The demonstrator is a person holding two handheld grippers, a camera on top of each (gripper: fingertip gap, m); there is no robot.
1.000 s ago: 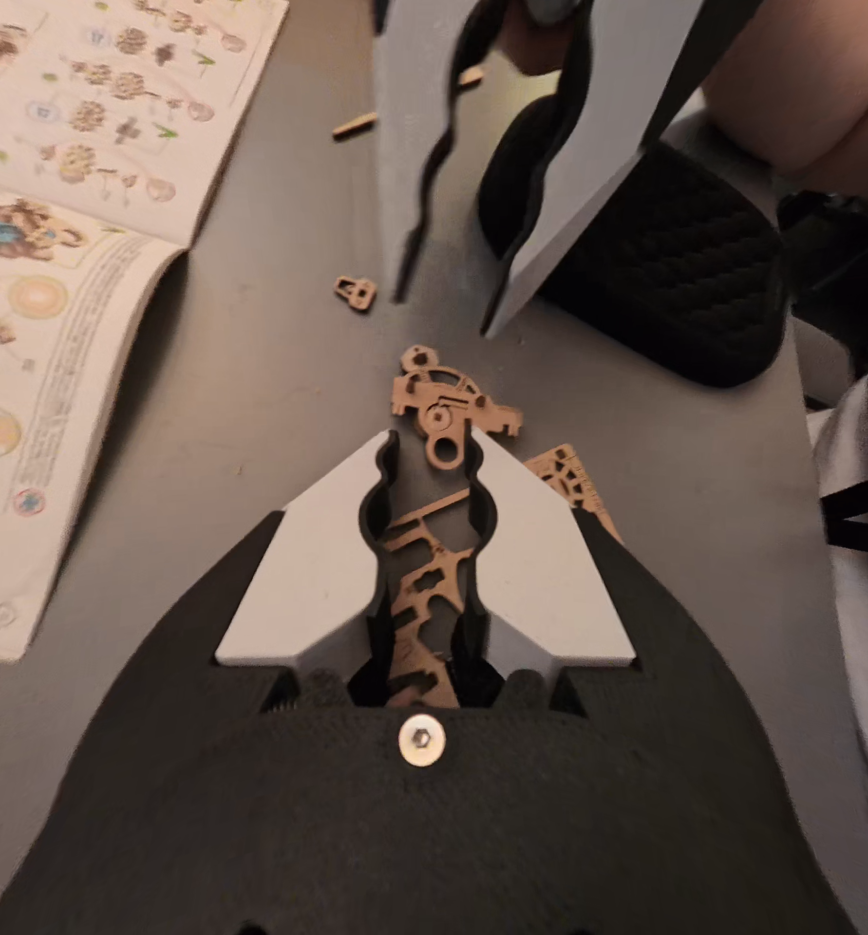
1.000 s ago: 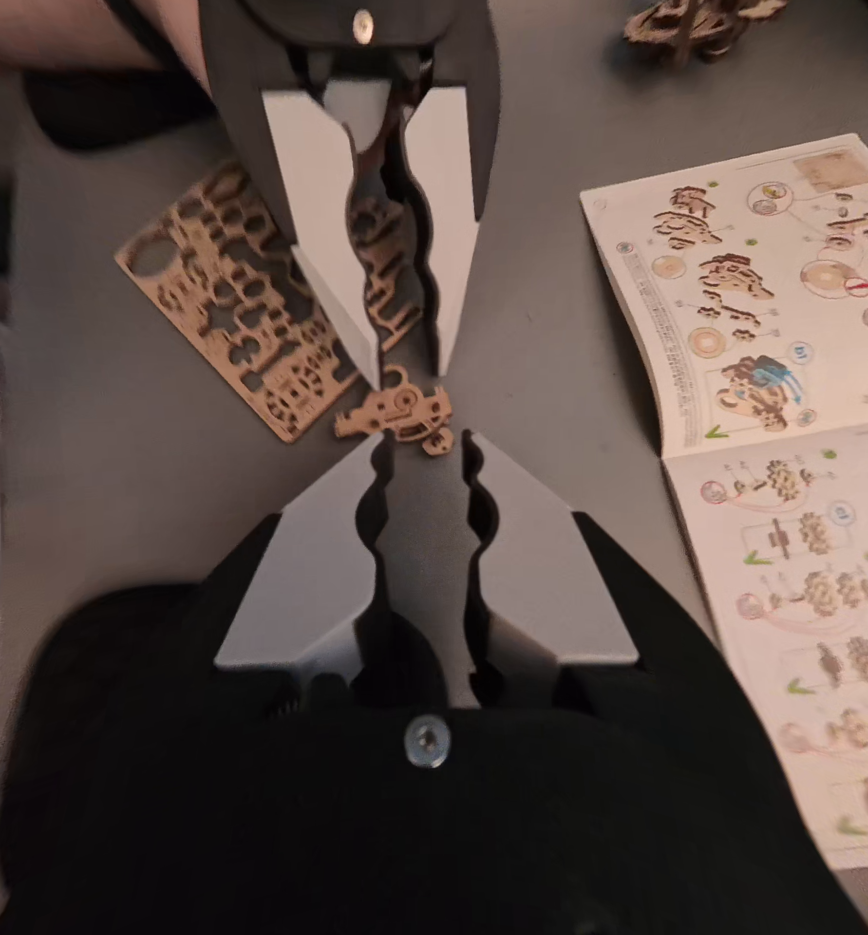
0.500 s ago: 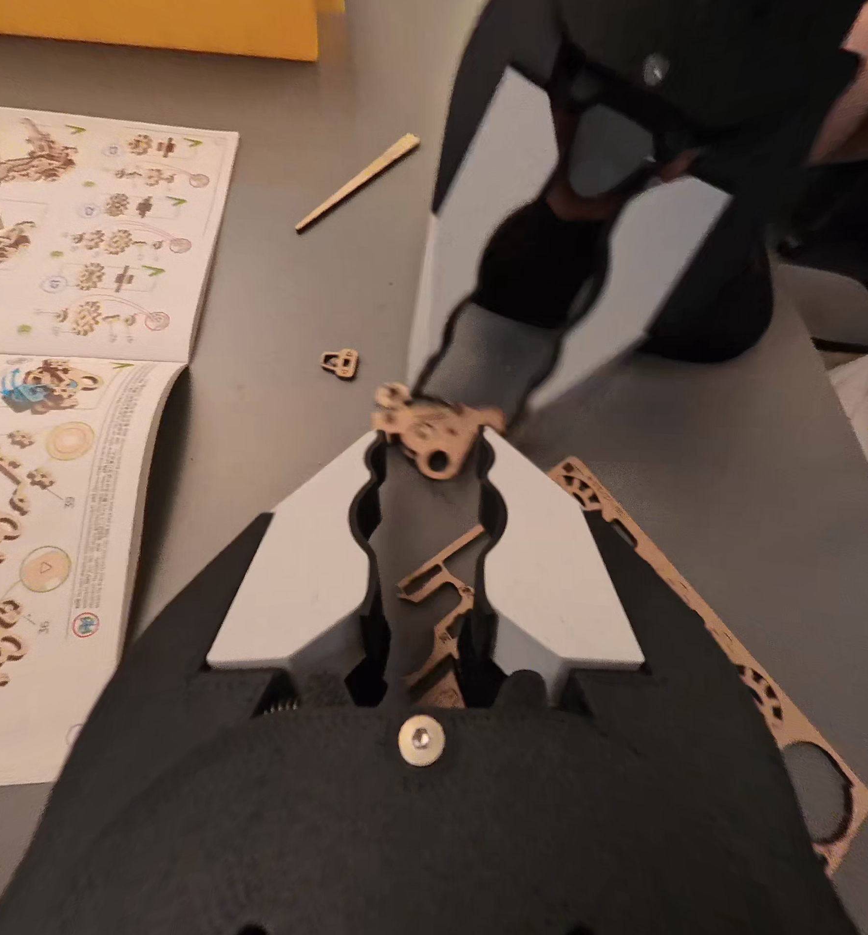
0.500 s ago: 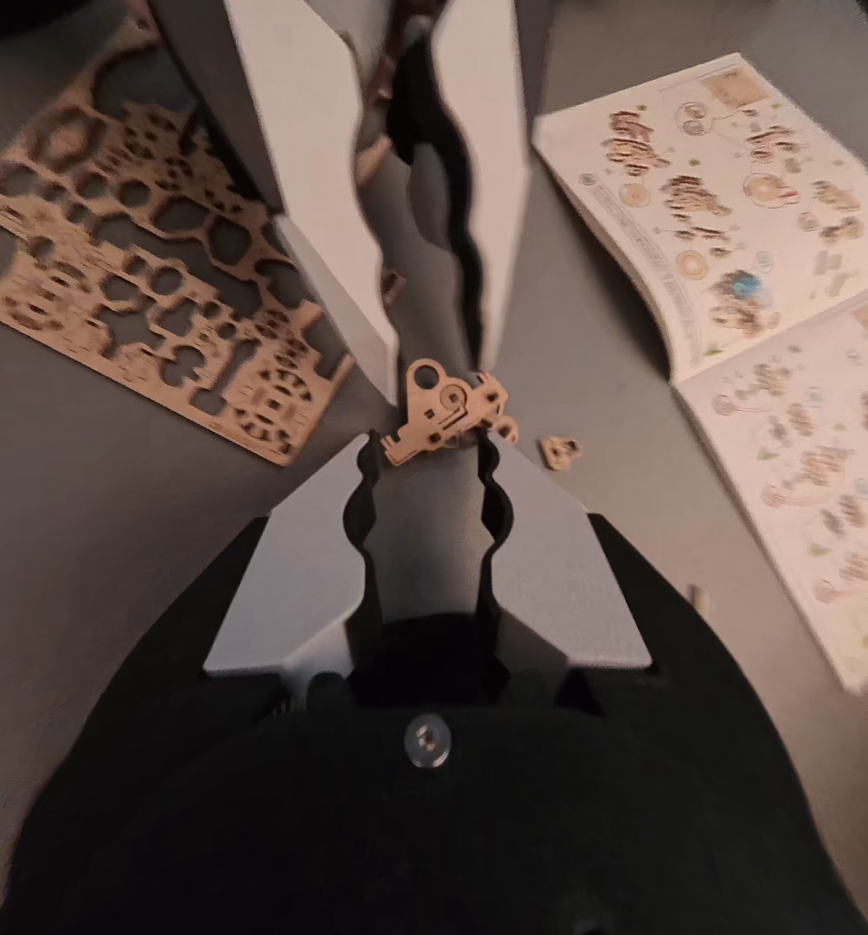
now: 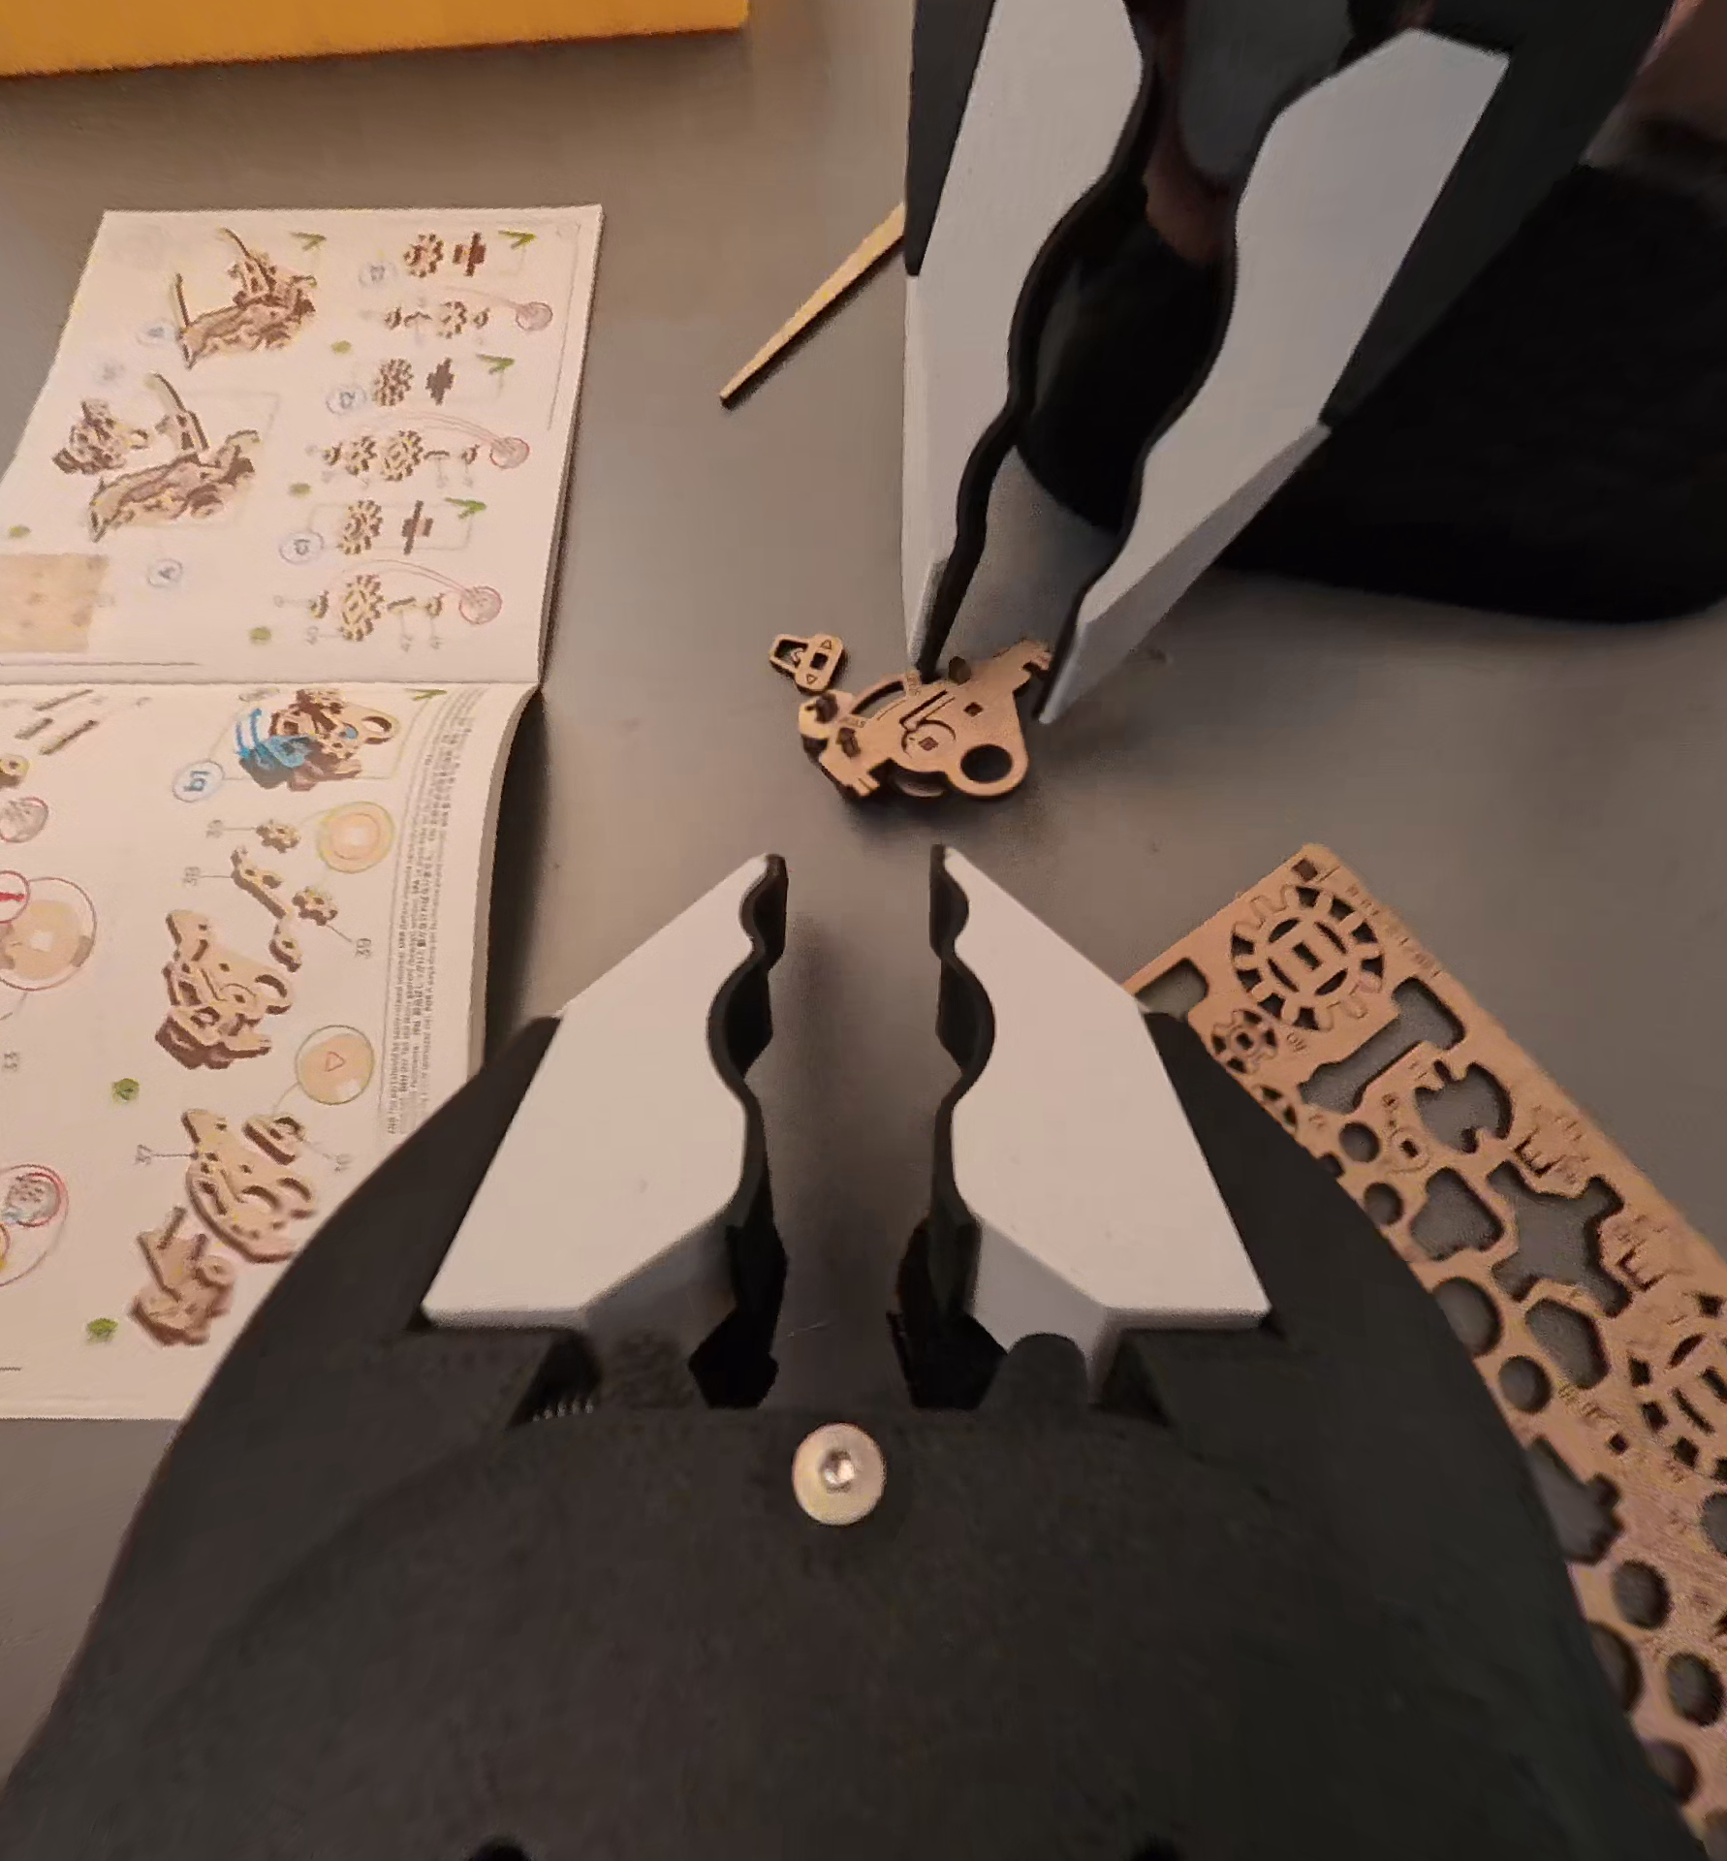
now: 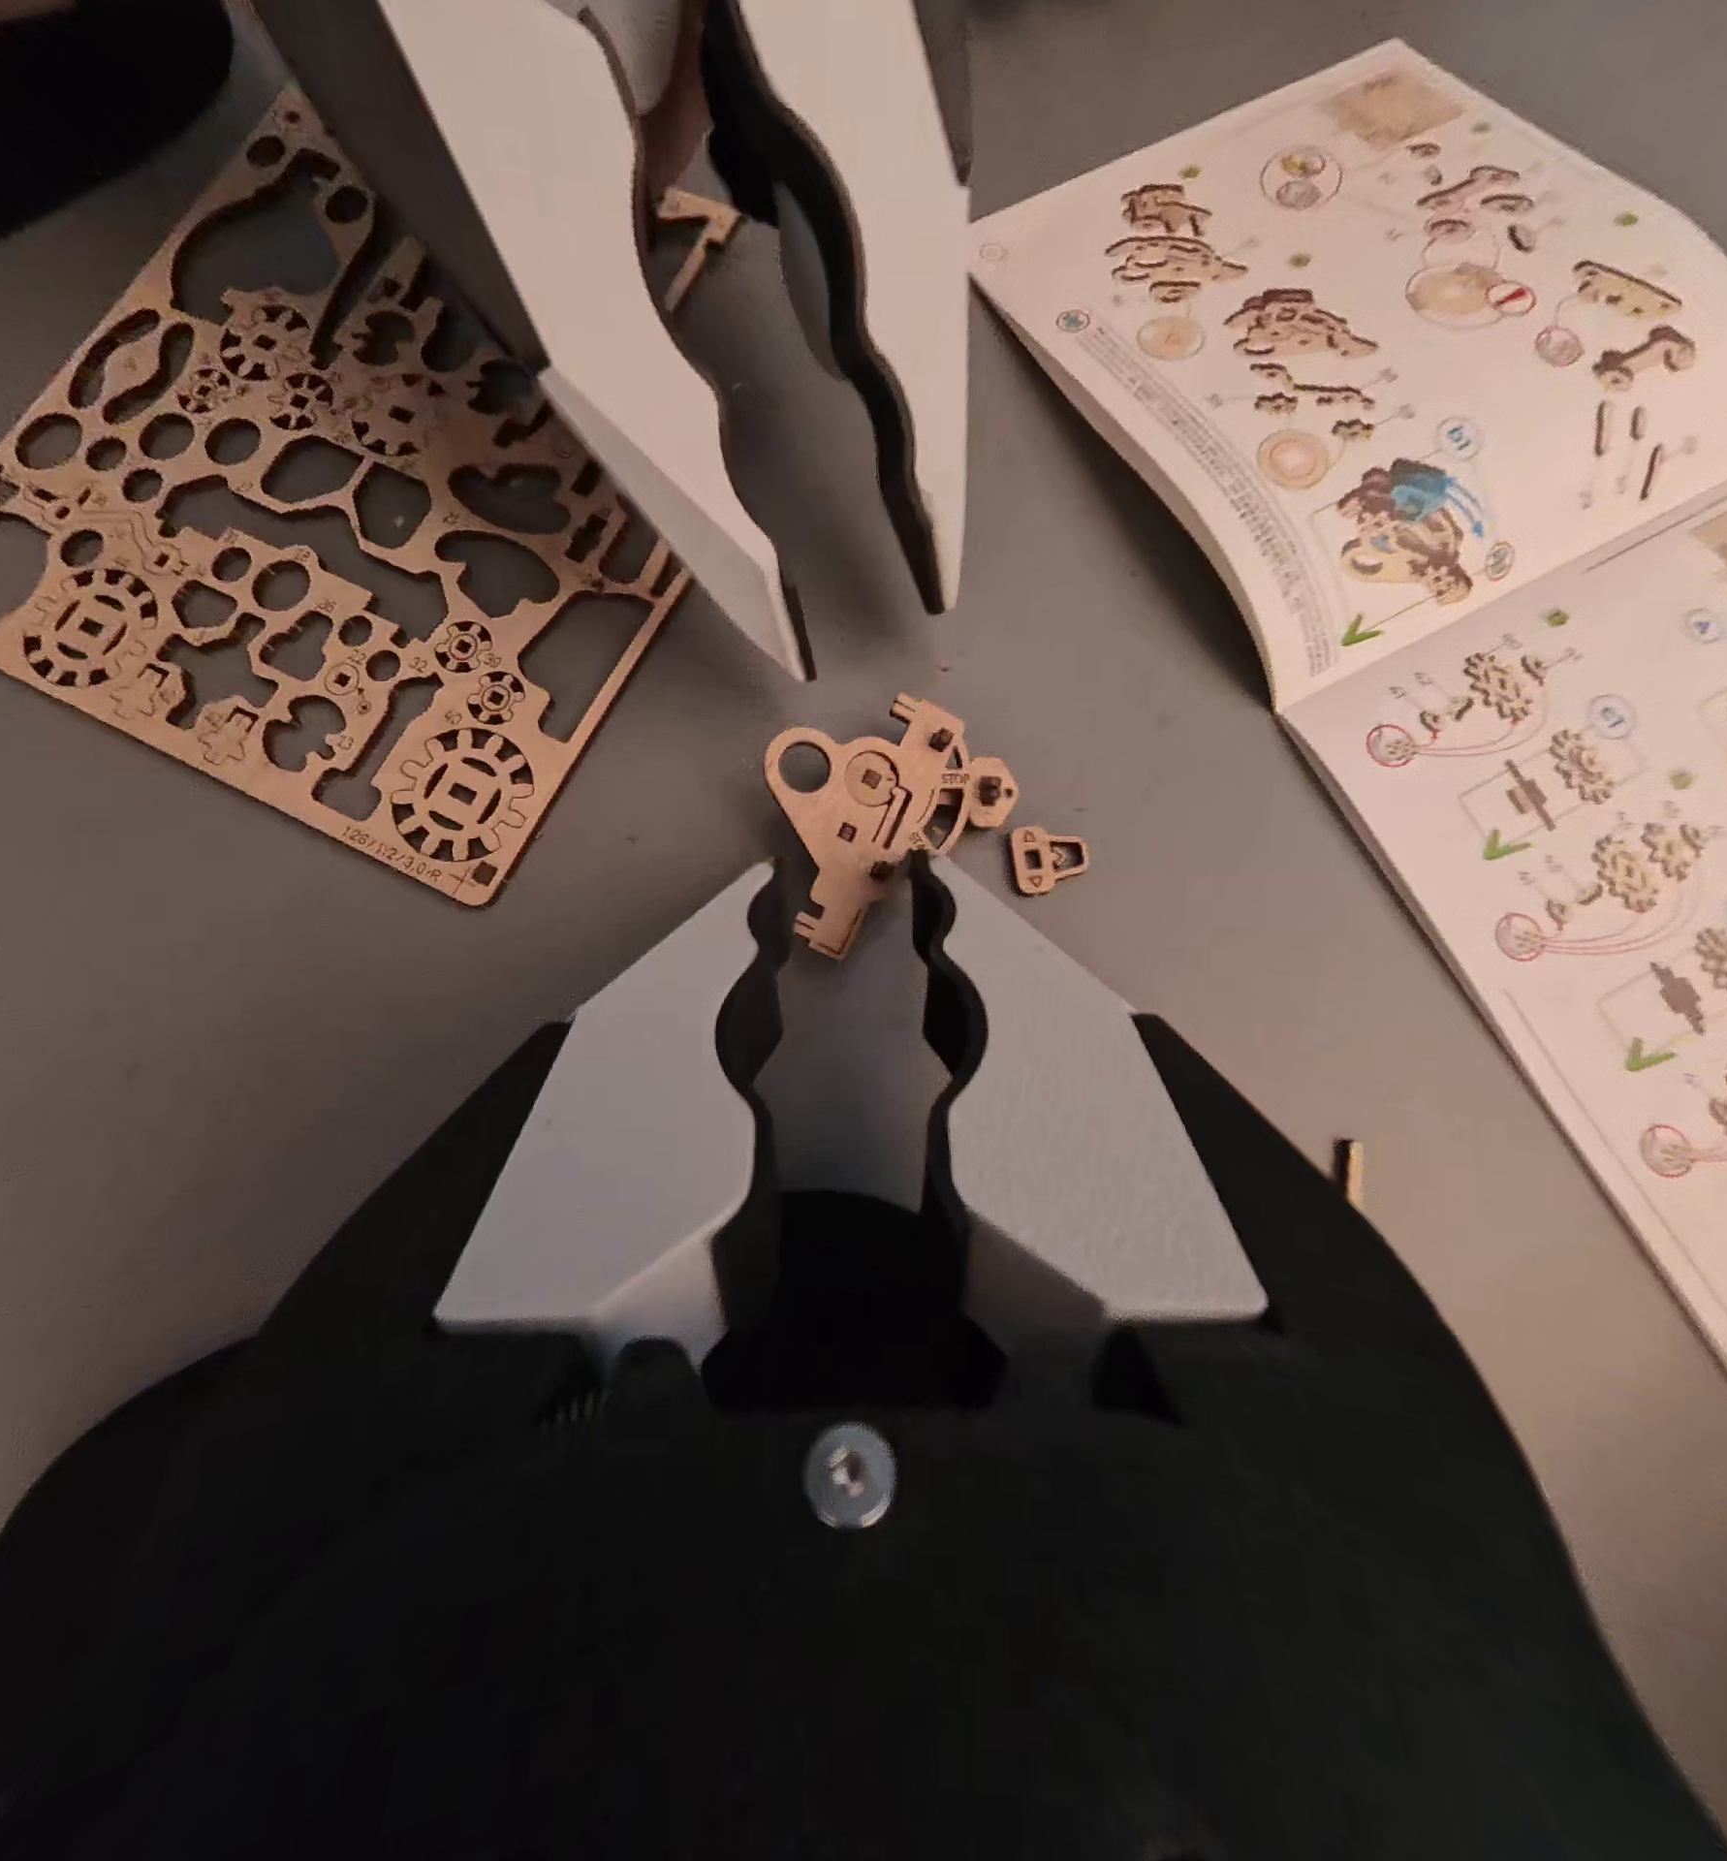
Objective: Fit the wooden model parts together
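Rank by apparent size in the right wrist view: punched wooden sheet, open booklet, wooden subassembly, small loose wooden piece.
1. open booklet, though cropped at the frame edge
2. punched wooden sheet
3. wooden subassembly
4. small loose wooden piece

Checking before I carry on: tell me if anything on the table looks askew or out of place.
Nothing is damaged or spilled. The wooden assembly lies free on the table, a small loose piece beside it, with both grippers open around it.

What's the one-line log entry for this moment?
left gripper: open, empty | right gripper: open, tips at wooden sub-assembly | sub-assembly: flat on table | small loose piece: beside it
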